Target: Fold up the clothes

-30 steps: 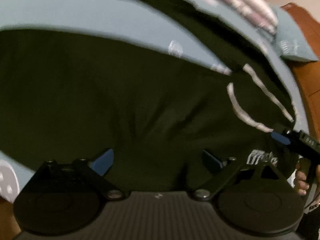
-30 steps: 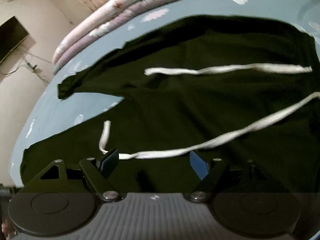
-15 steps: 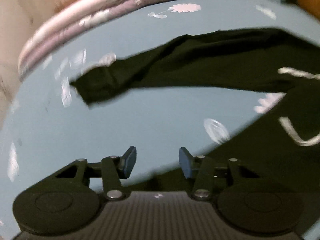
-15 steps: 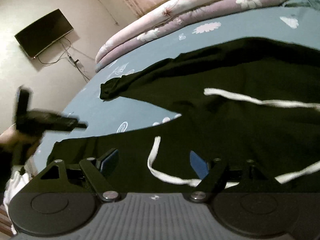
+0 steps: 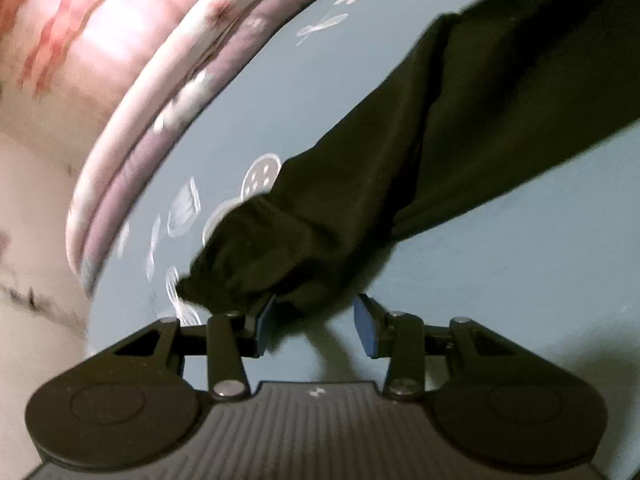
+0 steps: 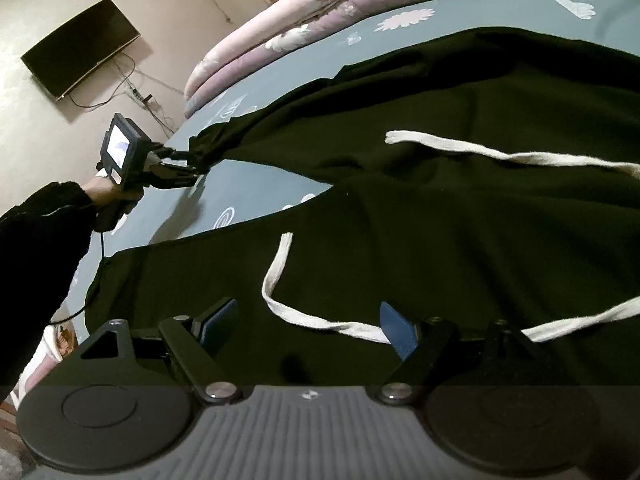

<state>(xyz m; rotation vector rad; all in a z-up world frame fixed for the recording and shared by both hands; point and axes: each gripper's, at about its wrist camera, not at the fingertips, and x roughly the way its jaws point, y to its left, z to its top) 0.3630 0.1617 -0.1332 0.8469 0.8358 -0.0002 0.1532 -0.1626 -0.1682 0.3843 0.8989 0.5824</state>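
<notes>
Left claw [image 5: 314, 322] stands partly apart at the cuff [image 5: 240, 264] of the black hoodie's sleeve [image 5: 400, 152]; the cuff touches its left pad, while the other pad is clear of it. Right claw [image 6: 308, 328] gapes wide above the hoodie [image 6: 460, 220], one white drawstring [image 6: 280, 280] running between its fingers. The garment lies spread on a blue bed [image 6: 248, 196].

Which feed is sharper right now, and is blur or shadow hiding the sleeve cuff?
Left wrist view: motion-smeared, quilt streaked; cuff dark, soft but readable at the left tool. Right wrist view: sharper, dim, fisheye-bent; drawstring crisp, hoodie folds lost in black.
</notes>
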